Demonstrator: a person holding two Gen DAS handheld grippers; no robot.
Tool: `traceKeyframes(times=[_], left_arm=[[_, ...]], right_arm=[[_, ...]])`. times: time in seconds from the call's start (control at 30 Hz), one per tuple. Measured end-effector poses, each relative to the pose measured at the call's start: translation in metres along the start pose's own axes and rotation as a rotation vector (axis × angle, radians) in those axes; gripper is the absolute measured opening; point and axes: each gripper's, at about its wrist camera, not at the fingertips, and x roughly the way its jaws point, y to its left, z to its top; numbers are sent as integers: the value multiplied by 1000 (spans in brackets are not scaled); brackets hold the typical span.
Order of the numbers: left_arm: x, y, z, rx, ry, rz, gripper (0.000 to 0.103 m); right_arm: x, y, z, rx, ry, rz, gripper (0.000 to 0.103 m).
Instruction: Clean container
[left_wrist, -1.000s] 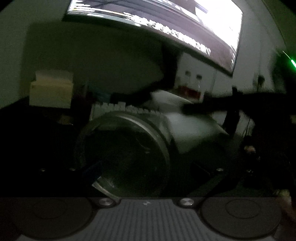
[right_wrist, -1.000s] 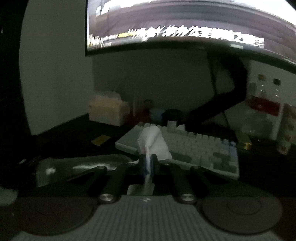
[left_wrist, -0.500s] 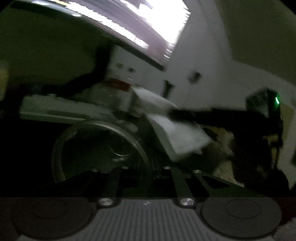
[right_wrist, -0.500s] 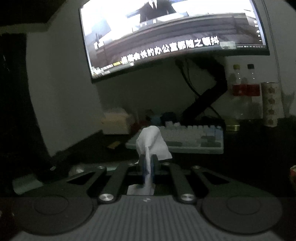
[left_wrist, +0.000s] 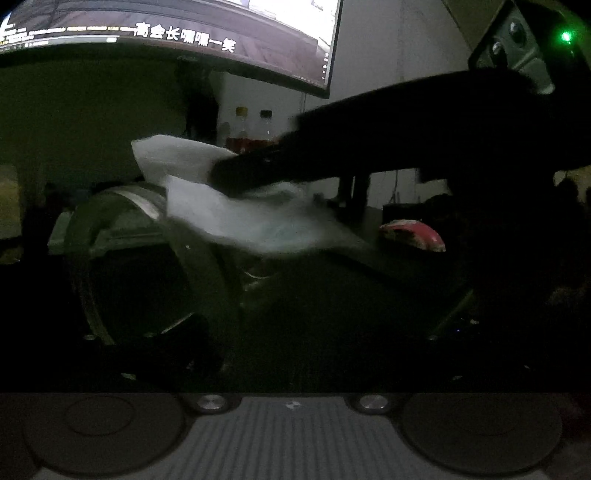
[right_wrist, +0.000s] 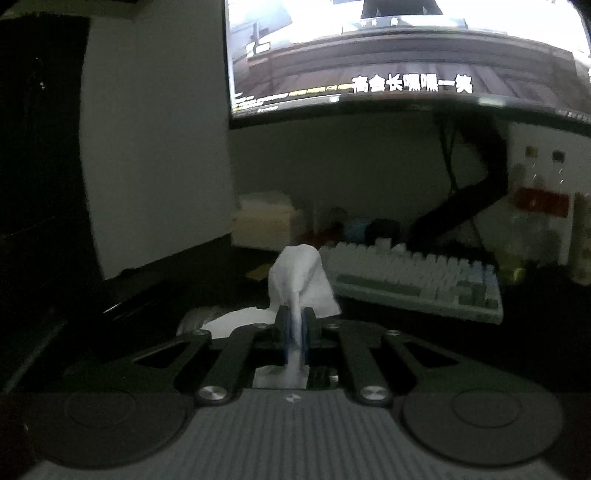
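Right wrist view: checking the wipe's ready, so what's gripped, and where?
The right hand-held gripper pinches the crumpled white paper tissue around its middle.

tissue (left_wrist: 236, 218) over container (left_wrist: 147, 258); keyboard (right_wrist: 413, 280) behind, monitor (right_wrist: 388, 55) above.

- The room is dim; a large curved monitor (right_wrist: 399, 55) showing video with white subtitles gives most of the light.
- A pale wall (right_wrist: 155, 147) stands behind it.
- A black monitor arm (right_wrist: 469, 192) angles down to the dark desk (right_wrist: 535, 332).
- A light keyboard (right_wrist: 417, 280) lies on the desk.
- A pale box (right_wrist: 266, 221) sits near the wall.
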Motion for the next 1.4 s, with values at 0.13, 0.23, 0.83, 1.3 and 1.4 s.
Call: traceKeyframes(times=[0.13,0.23,0.83,1.3,1.4], left_arm=[[-1,2,1,-14,3,-17,98],[0,1,2,-9,5,-14,99],[-2,7,4,-82,-16,13,102],[-1,6,6,-77,7,85,103],[-1,8,7,-87,5,77,103]], right_arm=[[9,6,-4,-51,-17,-42,9],[13,-8,-6,-43,-7,-121,9],[12,-25,-8,54,6,-162,10],[20,-41,6,51,65,-140,11],[21,-34,10,57,67,-76,11]])
